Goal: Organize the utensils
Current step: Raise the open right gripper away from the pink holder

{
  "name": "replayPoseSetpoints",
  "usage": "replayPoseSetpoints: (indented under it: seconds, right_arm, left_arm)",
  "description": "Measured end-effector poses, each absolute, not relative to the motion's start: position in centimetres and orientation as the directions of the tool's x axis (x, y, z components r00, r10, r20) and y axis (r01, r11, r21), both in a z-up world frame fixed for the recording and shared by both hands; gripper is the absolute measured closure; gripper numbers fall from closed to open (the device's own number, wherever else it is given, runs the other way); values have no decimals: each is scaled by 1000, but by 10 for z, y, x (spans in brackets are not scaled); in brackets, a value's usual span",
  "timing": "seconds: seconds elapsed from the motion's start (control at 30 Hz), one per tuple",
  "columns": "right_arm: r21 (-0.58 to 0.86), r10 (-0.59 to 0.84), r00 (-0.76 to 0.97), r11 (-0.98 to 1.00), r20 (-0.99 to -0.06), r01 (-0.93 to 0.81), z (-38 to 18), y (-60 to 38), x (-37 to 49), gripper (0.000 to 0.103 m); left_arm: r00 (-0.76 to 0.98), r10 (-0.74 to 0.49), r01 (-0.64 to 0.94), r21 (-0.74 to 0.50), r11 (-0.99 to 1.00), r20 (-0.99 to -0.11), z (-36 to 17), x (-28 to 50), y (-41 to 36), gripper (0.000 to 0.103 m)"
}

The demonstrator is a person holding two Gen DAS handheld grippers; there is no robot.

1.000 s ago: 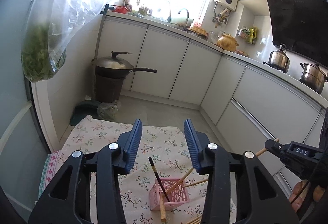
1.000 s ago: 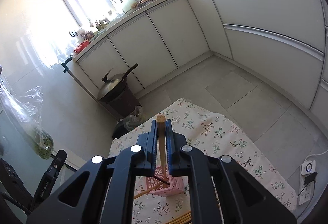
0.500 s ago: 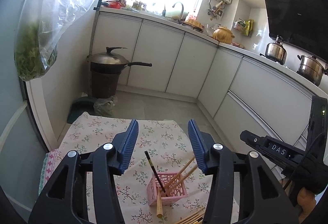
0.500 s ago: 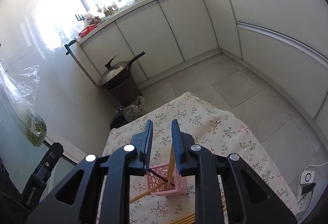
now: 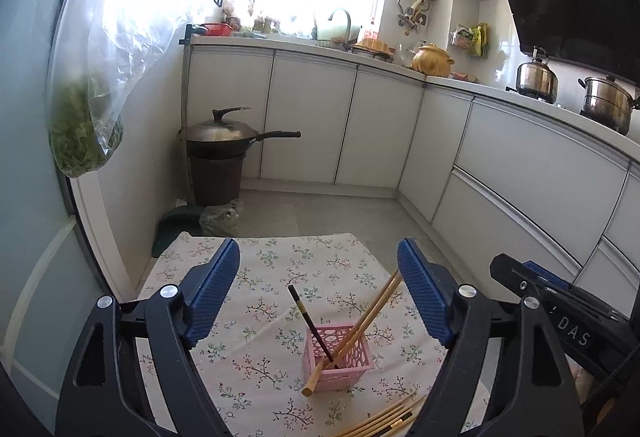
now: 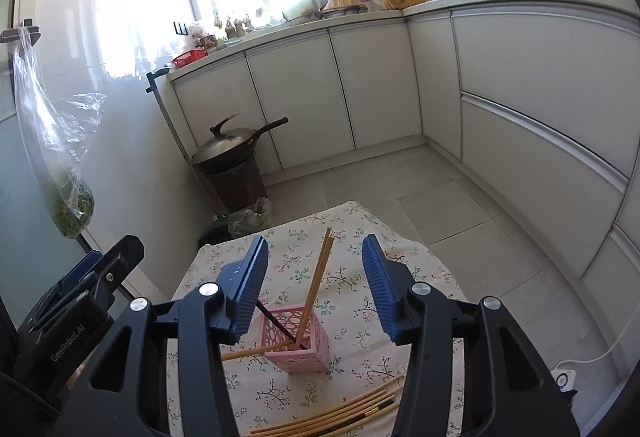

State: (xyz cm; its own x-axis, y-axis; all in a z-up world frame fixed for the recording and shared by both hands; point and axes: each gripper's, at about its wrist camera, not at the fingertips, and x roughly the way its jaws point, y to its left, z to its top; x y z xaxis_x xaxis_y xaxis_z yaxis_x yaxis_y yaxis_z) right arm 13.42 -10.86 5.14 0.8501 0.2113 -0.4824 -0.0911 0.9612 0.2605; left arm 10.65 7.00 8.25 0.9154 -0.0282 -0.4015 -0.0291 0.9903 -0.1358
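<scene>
A pink perforated basket (image 5: 340,357) (image 6: 298,341) stands on the floral cloth. A dark chopstick (image 5: 310,321) and two wooden chopsticks (image 5: 372,309) (image 6: 316,277) lean in it. Another wooden one (image 5: 314,377) pokes out through its front wall. Several loose chopsticks (image 5: 384,421) (image 6: 340,413) lie on the cloth in front of it. My left gripper (image 5: 318,257) hangs above and short of the basket, its jaws opening with nothing between them. My right gripper (image 6: 315,249) is also opening. The leaning wooden chopsticks show in its gap, but neither pad touches them.
The small table under the floral cloth (image 5: 280,269) ends just beyond the basket, with grey floor tiles past it. A lidded wok (image 5: 224,135) sits on a brown bin by the wall. A bag of greens (image 5: 84,133) hangs at the left. White cabinets line the back and right.
The right gripper let go of the wooden chopstick, which now leans in the basket, and its jaws spread apart. The left jaws widened too. Both grippers drew back slightly.
</scene>
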Motion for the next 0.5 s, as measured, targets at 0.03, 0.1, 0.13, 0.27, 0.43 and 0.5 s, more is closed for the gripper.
replayPoseSetpoints:
  seconds: [0.03,0.1,0.13,0.27,0.43,0.5]
  right_arm:
    - [256,209,850,962,-484,-91,51,-110,131,51]
    - [245,203,849,965,-487,-89,49,-112,125,50]
    - [242,200,849,966,-488,-88,48,-113,122,50]
    - [234,189,854,969,-485,-82,45,-117,112,40]
    - [259,174,855,965,-489,-49,37,-129,100,29]
    - [286,178,851,958,-494,-34,33,-137,95,25]
  left_arm:
    - [916,-25,-31,-132,991,-401,82,104,69,23]
    - [916,-20,-33,-124,992,-400,81,98,68,21]
    - [916,-17,-33,-119,992,-400,80,95,67,19]
    - [919,-5,-35,-93,995,-393,80,84,64,12]
    - [919,8,-40,-73,997,-394,75,70,64,7]
    - [913,8,-41,-72,997,-407,72,67,64,7]
